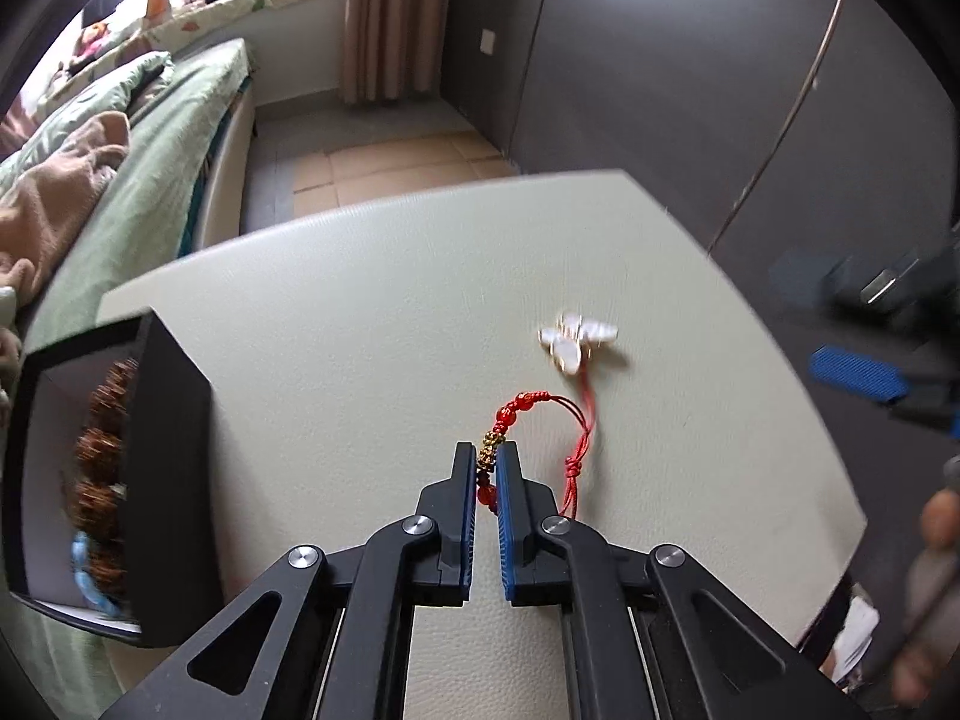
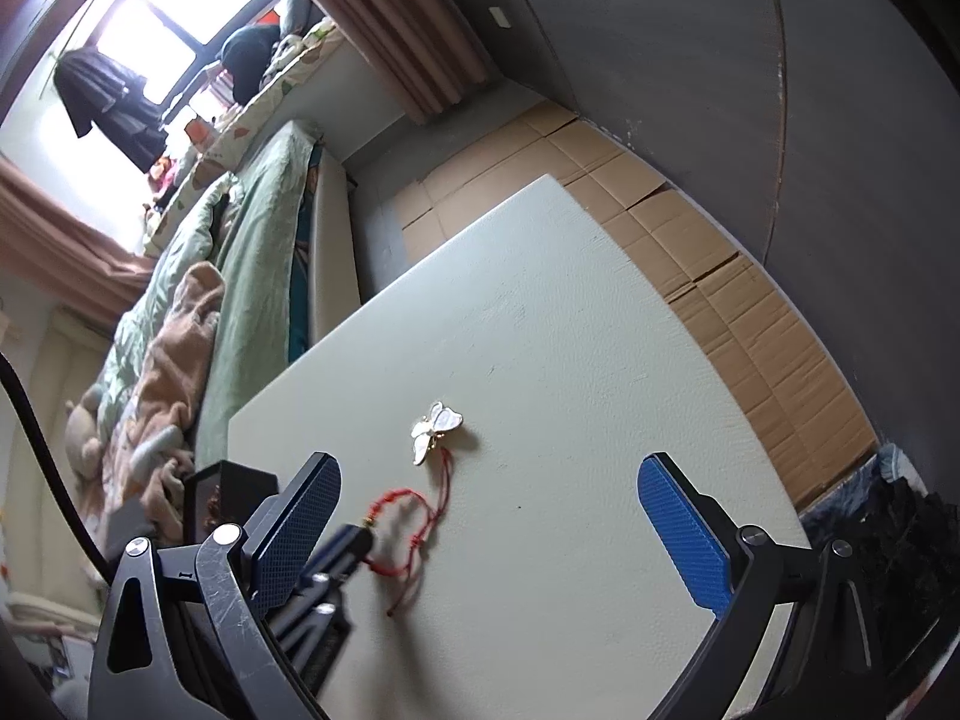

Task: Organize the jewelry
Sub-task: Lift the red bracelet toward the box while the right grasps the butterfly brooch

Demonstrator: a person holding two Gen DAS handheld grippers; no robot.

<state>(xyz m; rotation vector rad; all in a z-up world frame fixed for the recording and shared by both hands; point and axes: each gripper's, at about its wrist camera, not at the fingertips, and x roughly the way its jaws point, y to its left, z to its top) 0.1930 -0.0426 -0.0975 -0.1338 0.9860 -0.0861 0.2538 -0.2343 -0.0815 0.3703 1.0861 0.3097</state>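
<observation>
A red cord bracelet [image 1: 528, 414] with red and gold beads lies on the pale table [image 1: 372, 312]. My left gripper [image 1: 487, 459] is shut on the bracelet's beaded part. A white butterfly brooch [image 1: 573, 341] lies just beyond the bracelet, its edge touching the red cord. A black jewelry box [image 1: 114, 480] stands open at the left, holding brown bead strands and a light blue one. In the right wrist view my right gripper [image 2: 489, 489] is open and empty above the table, with the bracelet [image 2: 414, 510], the brooch [image 2: 435, 425] and the left gripper [image 2: 354, 540] ahead of it.
A bed with green bedding [image 1: 150, 138] runs along the table's far left side. Cardboard sheets [image 2: 690, 252] cover the floor beyond the table. Dark wardrobe doors [image 1: 690, 90] stand to the right. The right gripper [image 1: 864, 372] shows blurred at the right in the left wrist view.
</observation>
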